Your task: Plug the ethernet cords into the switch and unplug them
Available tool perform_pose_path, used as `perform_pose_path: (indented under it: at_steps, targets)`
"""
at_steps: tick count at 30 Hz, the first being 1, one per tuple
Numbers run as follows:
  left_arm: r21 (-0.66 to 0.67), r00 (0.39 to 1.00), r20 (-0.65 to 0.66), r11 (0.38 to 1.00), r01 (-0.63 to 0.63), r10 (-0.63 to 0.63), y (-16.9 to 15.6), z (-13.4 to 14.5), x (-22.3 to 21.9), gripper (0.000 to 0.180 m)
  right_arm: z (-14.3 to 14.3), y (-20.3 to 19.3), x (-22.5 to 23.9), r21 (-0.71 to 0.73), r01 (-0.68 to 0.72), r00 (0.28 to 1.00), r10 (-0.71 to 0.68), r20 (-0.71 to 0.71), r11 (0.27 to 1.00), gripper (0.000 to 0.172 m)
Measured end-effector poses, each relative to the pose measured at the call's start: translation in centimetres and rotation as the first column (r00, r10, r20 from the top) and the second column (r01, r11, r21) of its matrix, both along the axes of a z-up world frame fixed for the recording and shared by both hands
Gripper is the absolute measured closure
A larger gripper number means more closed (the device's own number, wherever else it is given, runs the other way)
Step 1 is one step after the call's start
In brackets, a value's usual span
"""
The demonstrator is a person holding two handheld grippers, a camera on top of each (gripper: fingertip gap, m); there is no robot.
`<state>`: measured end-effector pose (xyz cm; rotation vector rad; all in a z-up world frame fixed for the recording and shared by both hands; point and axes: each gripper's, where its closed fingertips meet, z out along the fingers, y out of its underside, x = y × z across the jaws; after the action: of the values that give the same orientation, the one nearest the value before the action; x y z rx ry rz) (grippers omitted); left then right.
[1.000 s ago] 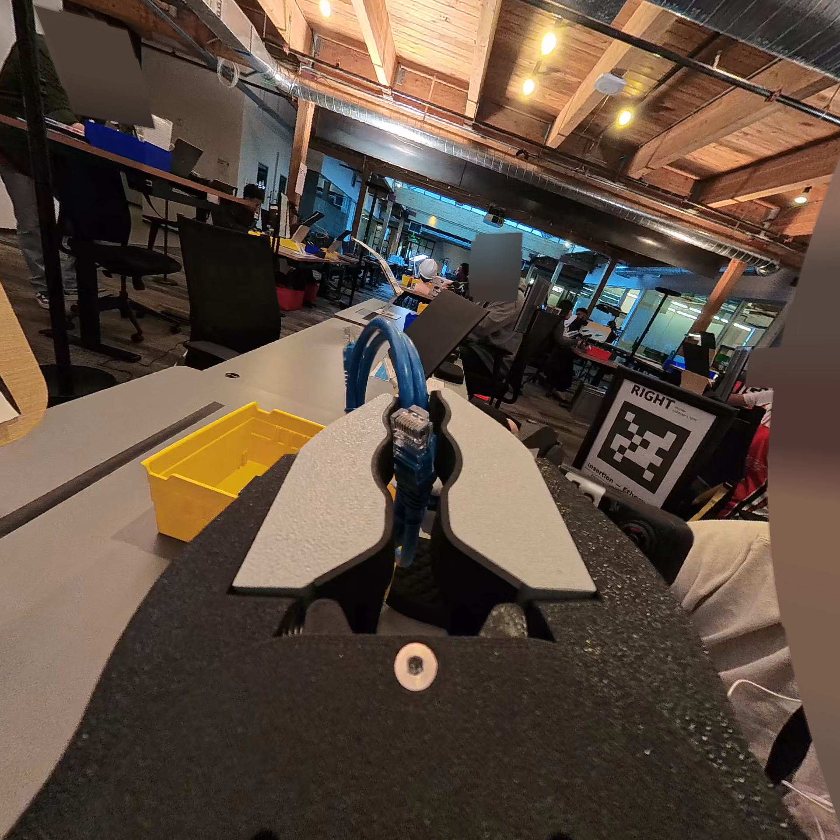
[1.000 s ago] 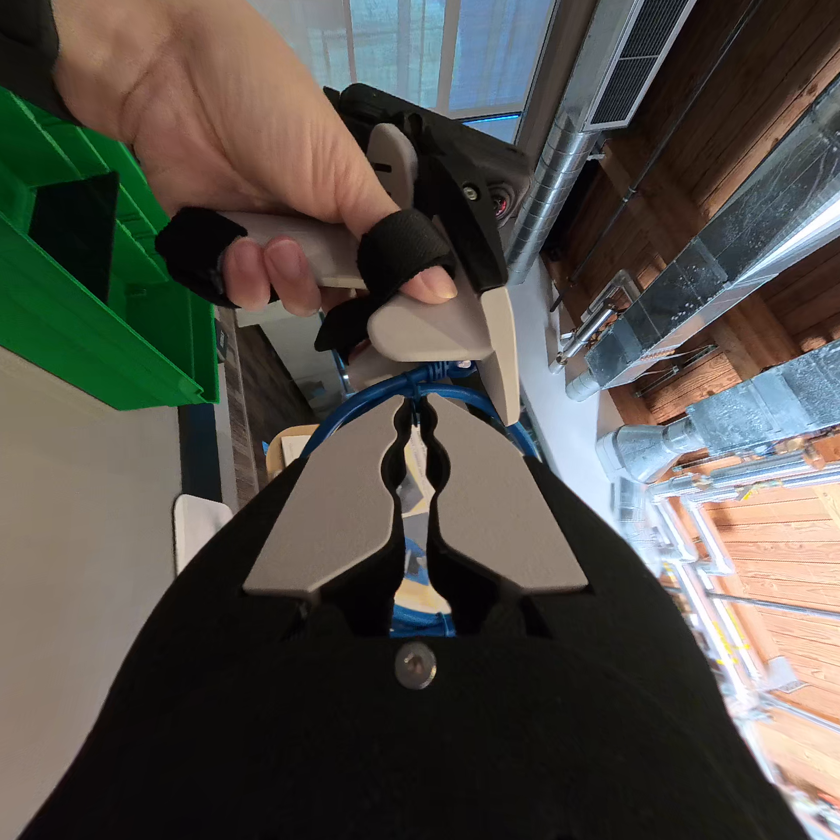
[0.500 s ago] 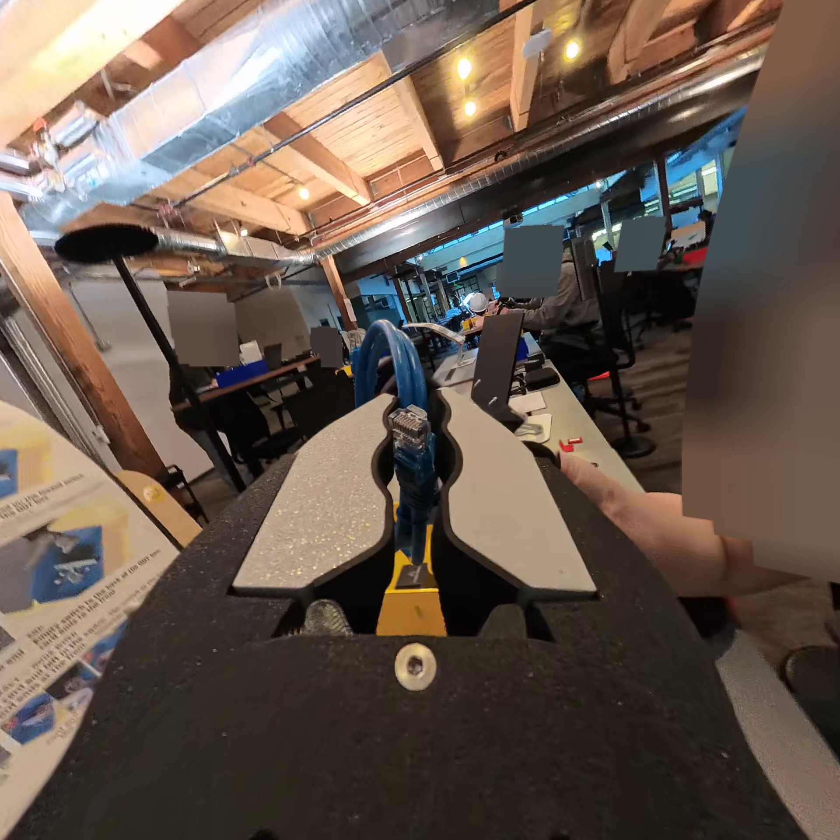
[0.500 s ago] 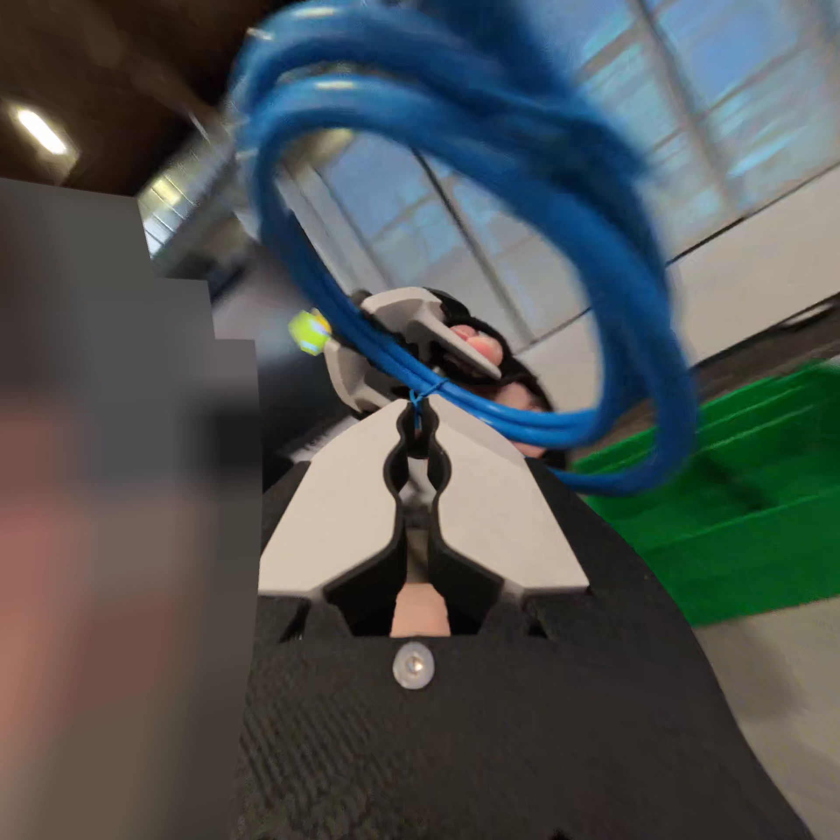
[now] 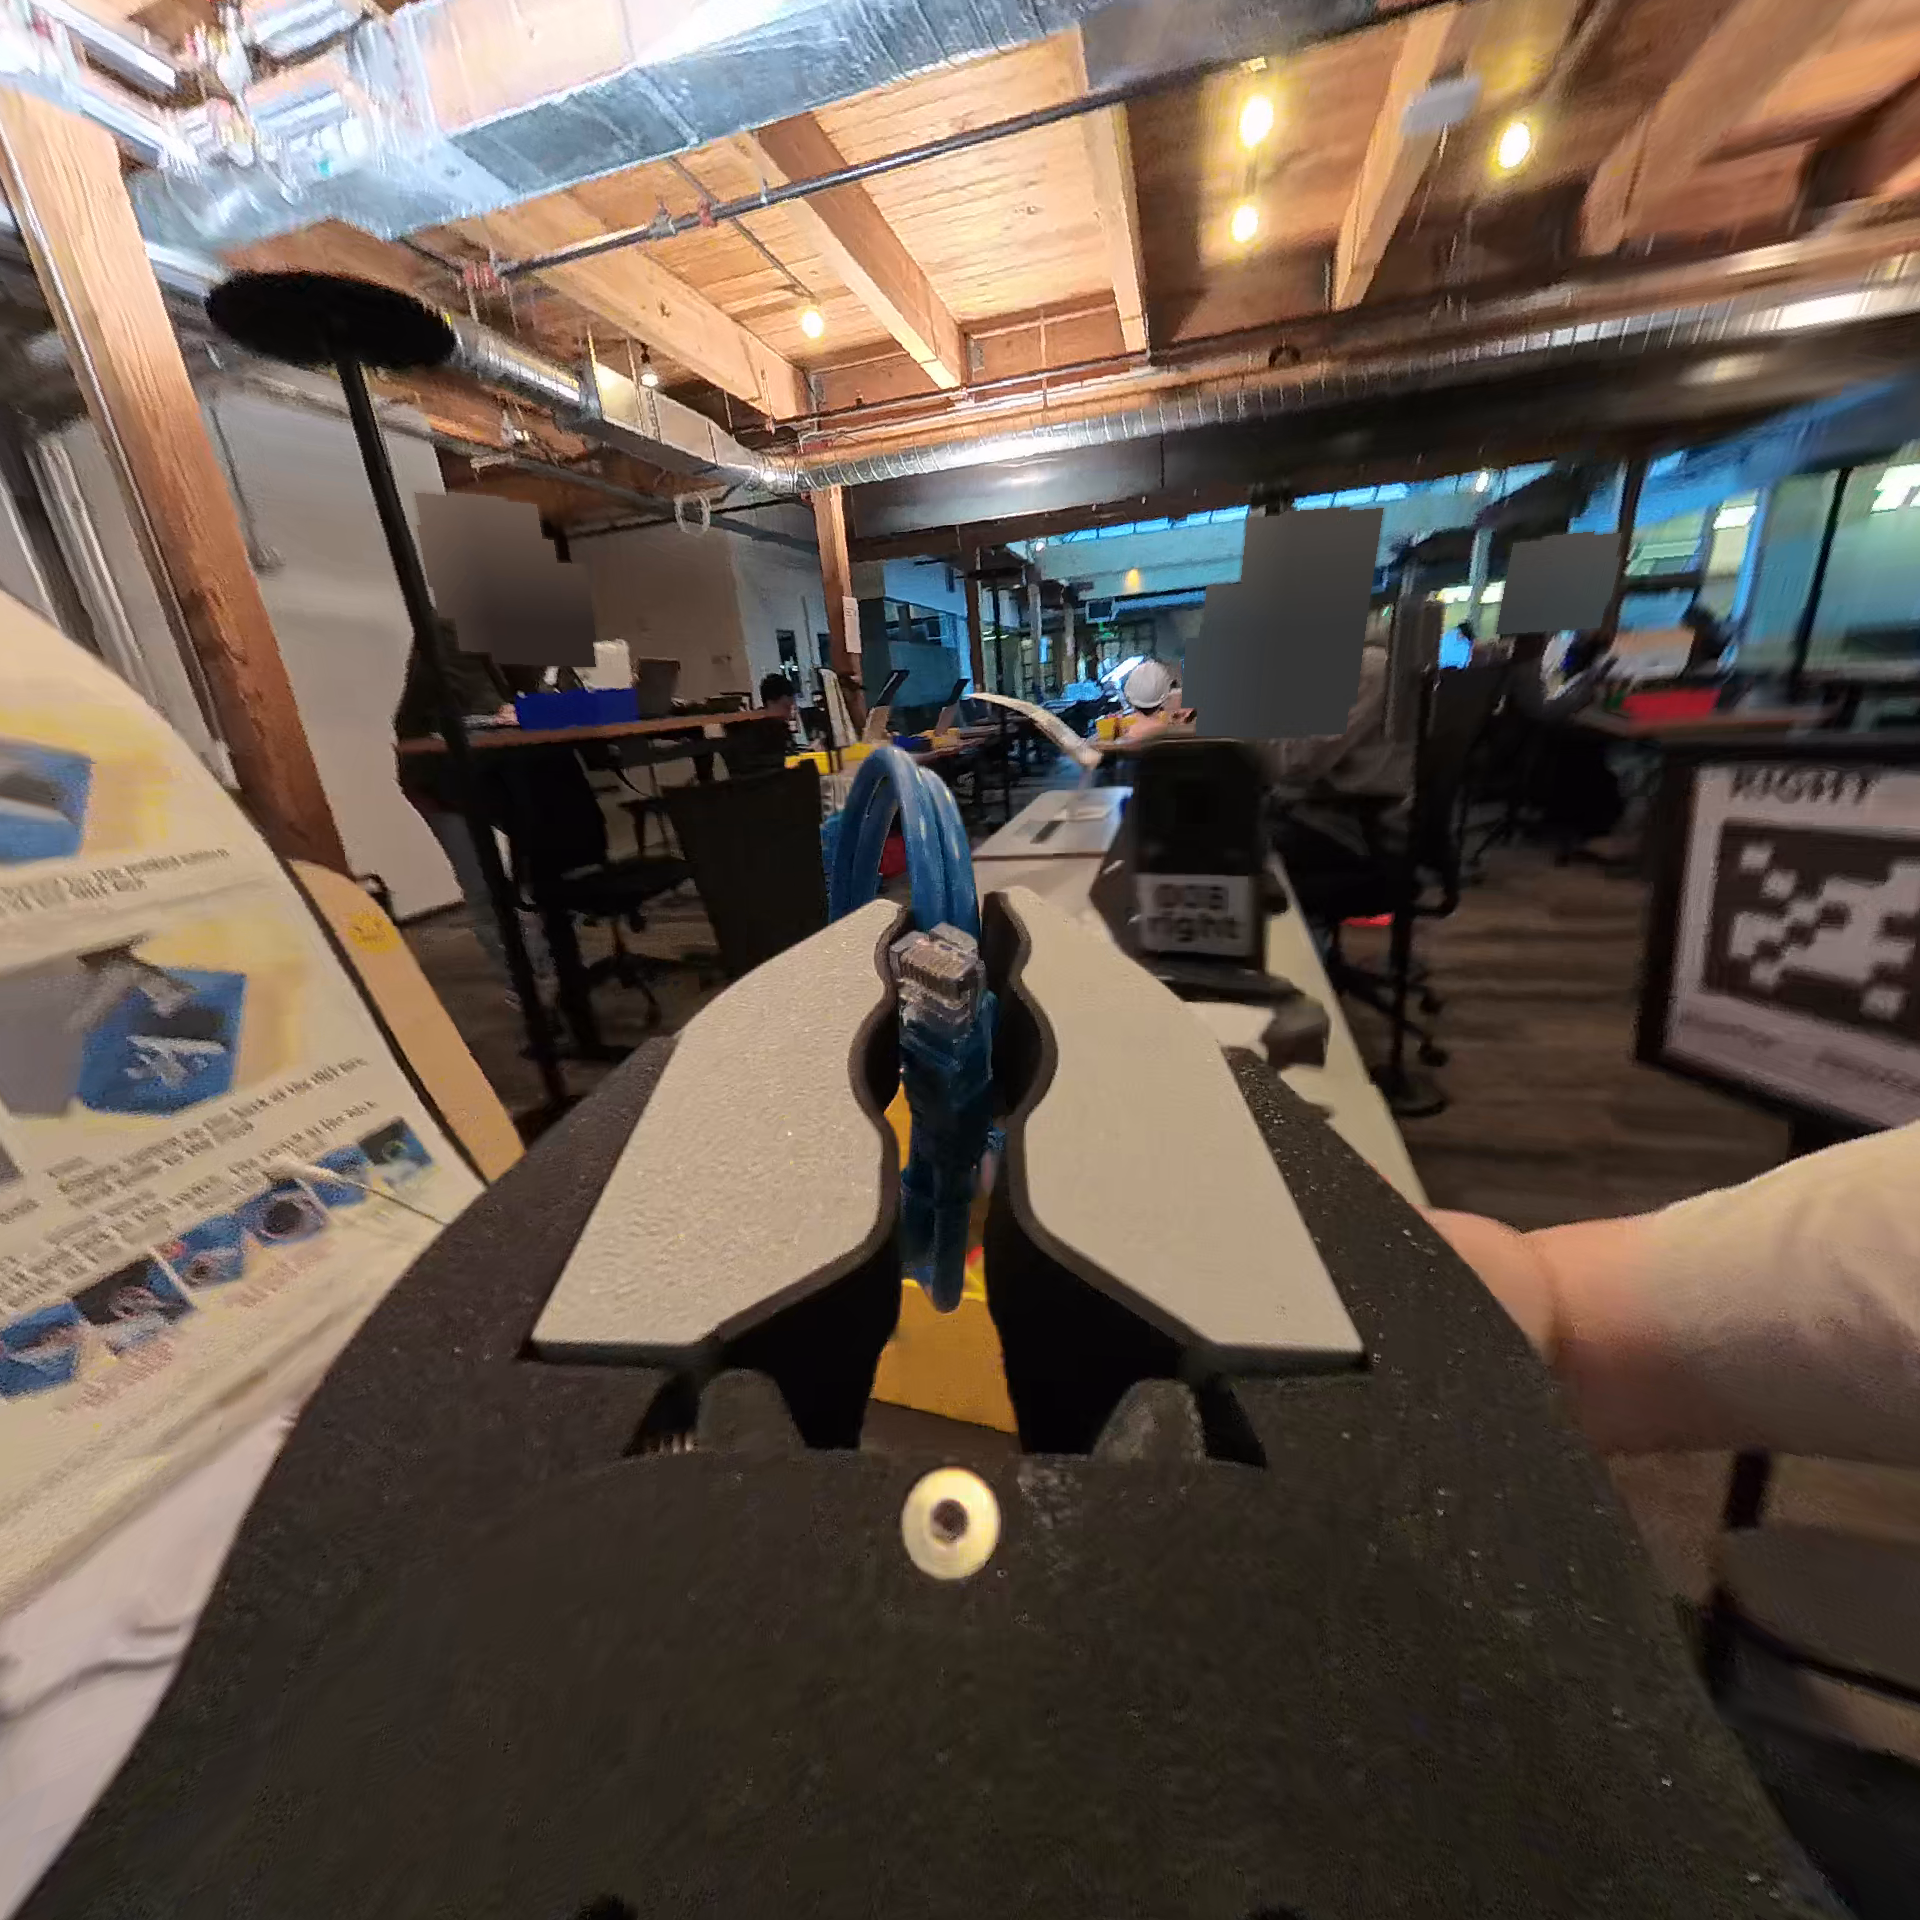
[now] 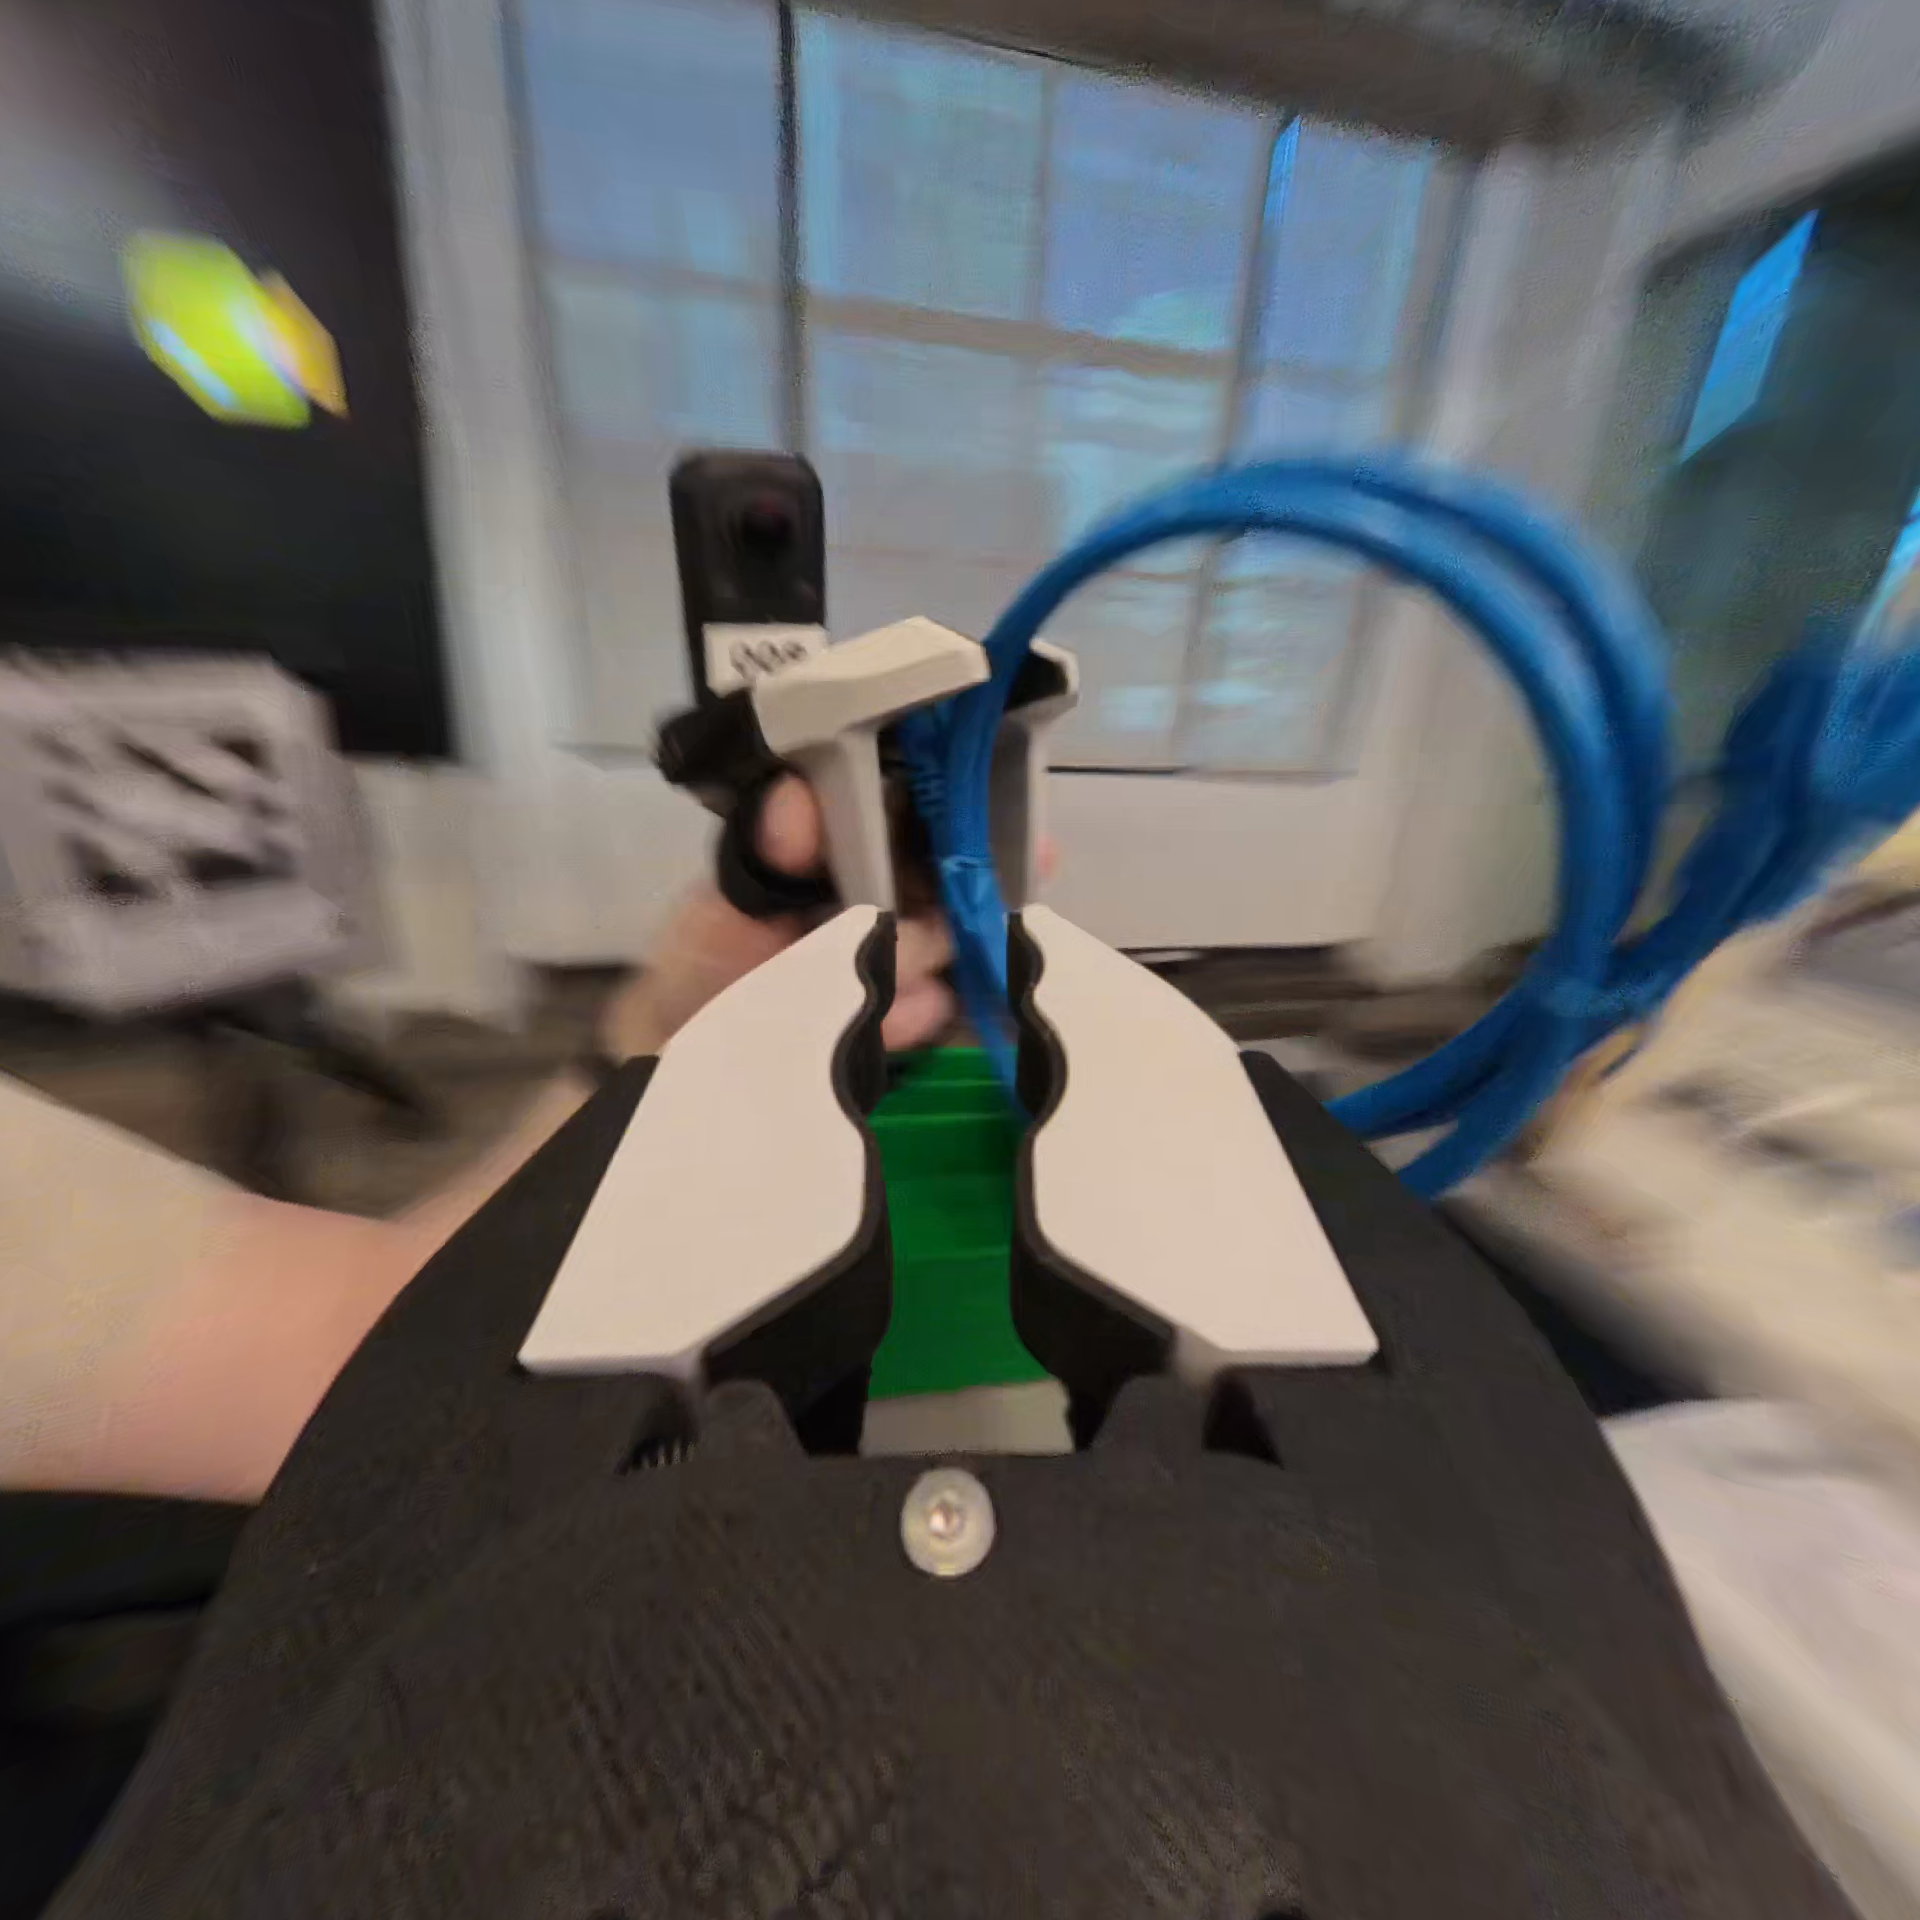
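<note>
1. Parted now, the right gripper has let go of the thin tie it pinched half a second ago; blue cord runs between its fingers, against the right one, unclamped.
2. Left gripper stays clamped on the blue plug, clear tip far-facing, coil hanging to the right.
3. No switch is in view; freeing the coil before plugging looks wise.
4. Green bin lies below.

**The desk and what lies on it**

In the left wrist view we see a long grey desk running away from us. On it stands a dark device with a white label, and farther back lies a flat pale thing we cannot identify. The right wrist view is too blurred to tell more.
</note>
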<state>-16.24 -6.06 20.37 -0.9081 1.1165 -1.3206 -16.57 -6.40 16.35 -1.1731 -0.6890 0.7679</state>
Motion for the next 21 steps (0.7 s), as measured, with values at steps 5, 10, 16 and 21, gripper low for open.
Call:
perform_pose_path:
  at_steps: [5,10,16,21]
  targets:
    - [-0.216,0.994,-0.065,0.974,0.07,-0.086,1.0,-1.2,0.9,0.168,-0.1,-1.4,0.7,0.779,0.254,0.694,-0.669,0.265,0.573,0.151]
    - [-0.312,0.985,-0.129,0.947,0.07,-0.115,1.1,-2.9,2.7,0.168,-2.3,0.4,0.3,0.88,0.178,0.481,-0.819,0.312,0.44,0.151]
    - [-0.366,0.979,-0.12,0.924,0.109,-0.164,0.6,-3.4,3.6,0.168,-2.9,1.0,0.4,0.896,0.165,0.436,-0.845,0.309,0.412,0.165]
    - [-0.354,0.977,-0.122,0.927,0.122,-0.175,0.3,-3.4,3.7,0.168,-2.8,0.7,0.3,0.854,0.186,0.494,-0.798,0.345,0.485,0.168]
